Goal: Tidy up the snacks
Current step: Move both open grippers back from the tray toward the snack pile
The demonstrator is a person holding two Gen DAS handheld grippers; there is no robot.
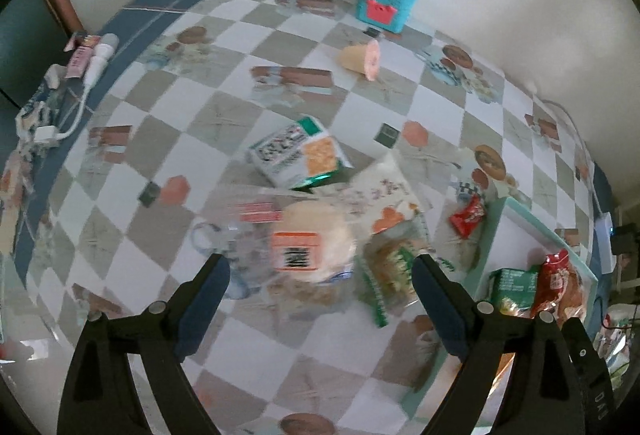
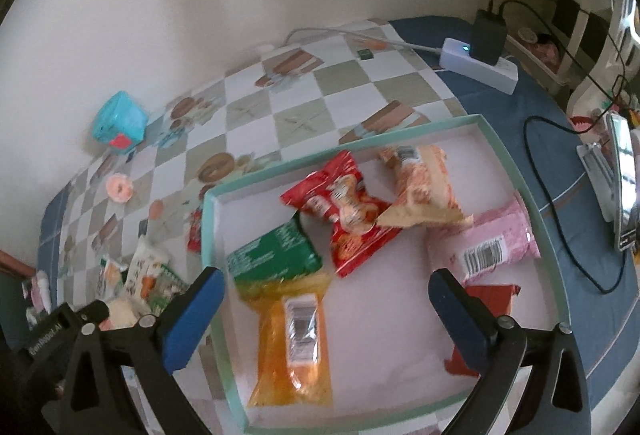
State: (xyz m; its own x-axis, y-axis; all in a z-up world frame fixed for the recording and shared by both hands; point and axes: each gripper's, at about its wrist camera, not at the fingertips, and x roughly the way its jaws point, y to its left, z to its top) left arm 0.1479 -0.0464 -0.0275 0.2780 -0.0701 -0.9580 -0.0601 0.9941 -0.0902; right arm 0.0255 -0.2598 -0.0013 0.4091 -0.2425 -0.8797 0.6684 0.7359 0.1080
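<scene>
Over the tray (image 2: 516,163), right gripper (image 2: 326,289) held wide open above an orange packet (image 2: 294,339), left gripper (image 1: 320,277) likewise open, empty, over a clear-wrapped bun (image 1: 316,239) on the table (image 1: 200,83).

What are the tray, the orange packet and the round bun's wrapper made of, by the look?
Tray: looks like thin cardboard, matte; flat white floor, low folded teal walls with sharp corners. Could be a box lid.
Orange packet: glossy translucent plastic film; it shines and a barcode label sits on it.
Round bun's wrapper: clear thin plastic film, crinkled, with glare; the pale bun shows through. The picture is blurred, so not certain.
</scene>
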